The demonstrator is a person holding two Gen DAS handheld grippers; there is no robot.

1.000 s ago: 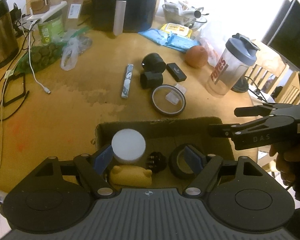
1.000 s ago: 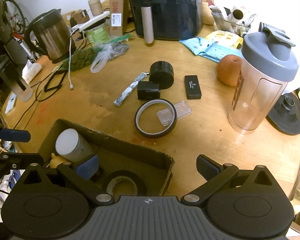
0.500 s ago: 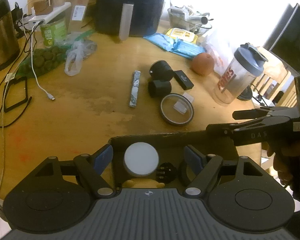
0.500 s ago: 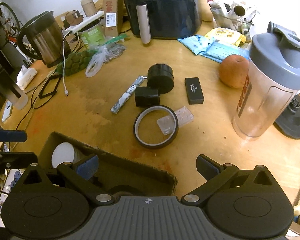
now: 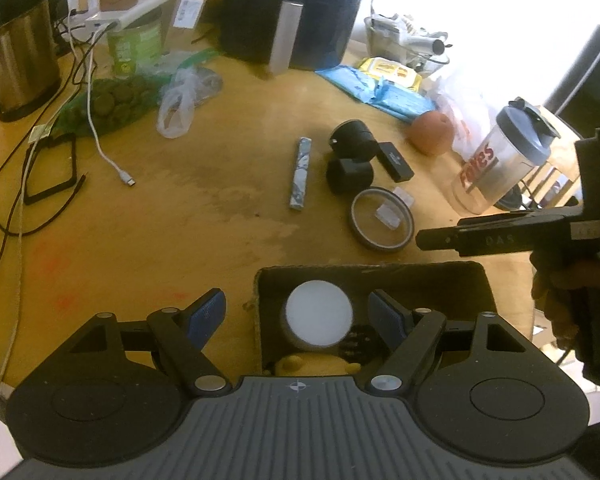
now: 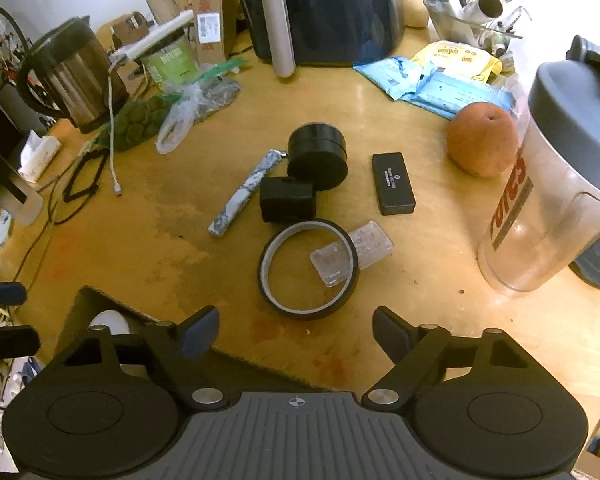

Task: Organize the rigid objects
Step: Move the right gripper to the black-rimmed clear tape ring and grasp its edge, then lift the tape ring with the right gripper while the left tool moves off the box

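The right gripper [image 6: 293, 330], empty with jaws closing, hung just short of the tape ring [image 6: 309, 269] straight ahead; the left gripper [image 5: 298, 312], open and empty, sat farther back over the cardboard box [image 5: 440, 280].

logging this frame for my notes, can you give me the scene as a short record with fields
surface: round wooden table
container: open cardboard box at near edge
in box: white round lid, yellow soft-looking item, small black ribbed part
loose on table: black tape ring, marbled flat stick, flat black case
left gripper: open, empty, over the box's left wall
right gripper: closing, nothing between its fingers
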